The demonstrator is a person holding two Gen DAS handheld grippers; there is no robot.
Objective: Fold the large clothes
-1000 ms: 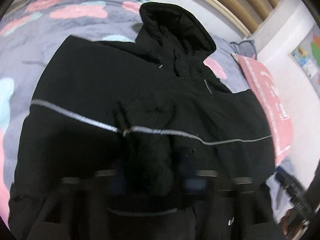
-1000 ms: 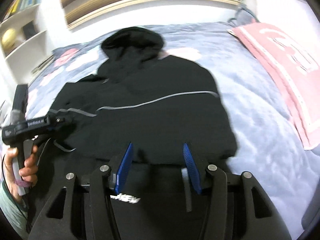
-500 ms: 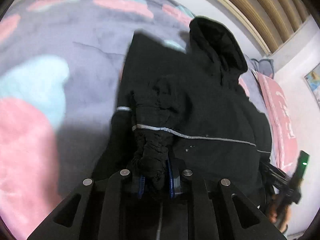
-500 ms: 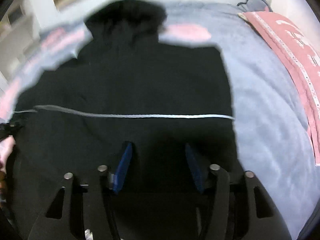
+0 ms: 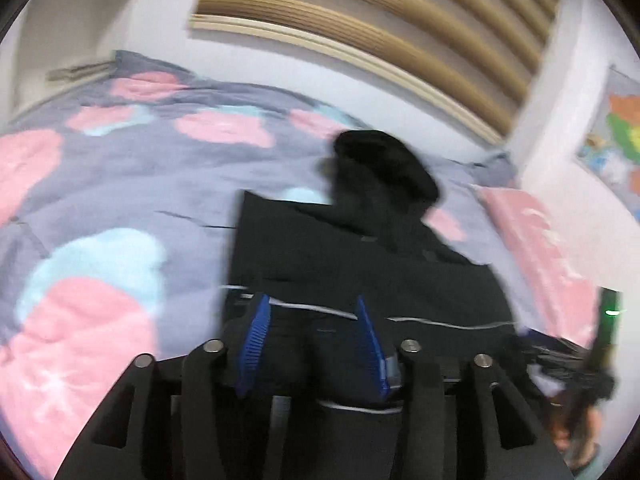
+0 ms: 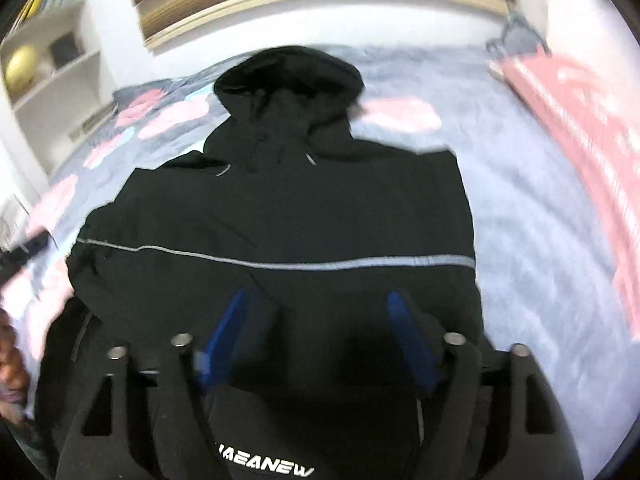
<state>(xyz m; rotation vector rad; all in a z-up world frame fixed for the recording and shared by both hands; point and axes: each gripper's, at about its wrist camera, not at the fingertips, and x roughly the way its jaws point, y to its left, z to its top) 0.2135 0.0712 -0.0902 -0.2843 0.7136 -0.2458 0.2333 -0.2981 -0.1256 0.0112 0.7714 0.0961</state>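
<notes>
A black hooded jacket point(image 6: 300, 216) with a grey reflective stripe point(image 6: 280, 265) lies flat on the bed, hood point(image 6: 288, 76) toward the headboard. Both of its sides are folded inward. In the left wrist view the jacket point(image 5: 360, 264) lies in front of and under my left gripper point(image 5: 311, 306). Its jaws are opening, and the blue pads point(image 5: 256, 336) press on nothing. My right gripper point(image 6: 316, 304) hovers over the jacket's lower half. Its jaws are opening too, with only flat cloth beneath them. White lettering point(image 6: 264, 469) shows on the hem below it.
The bed cover point(image 5: 120, 208) is grey with pink and pale blue patches. A pink pillow point(image 6: 580, 128) lies along the right side. White shelves point(image 6: 52, 80) stand at the left, with a slatted headboard point(image 5: 400, 32) behind. A hand point(image 6: 12, 364) shows at the left edge.
My left gripper let go of the bunched black sleeve it held and drew back and up. The right gripper's jaws have spread wider, and it has pulled back over the jacket.
</notes>
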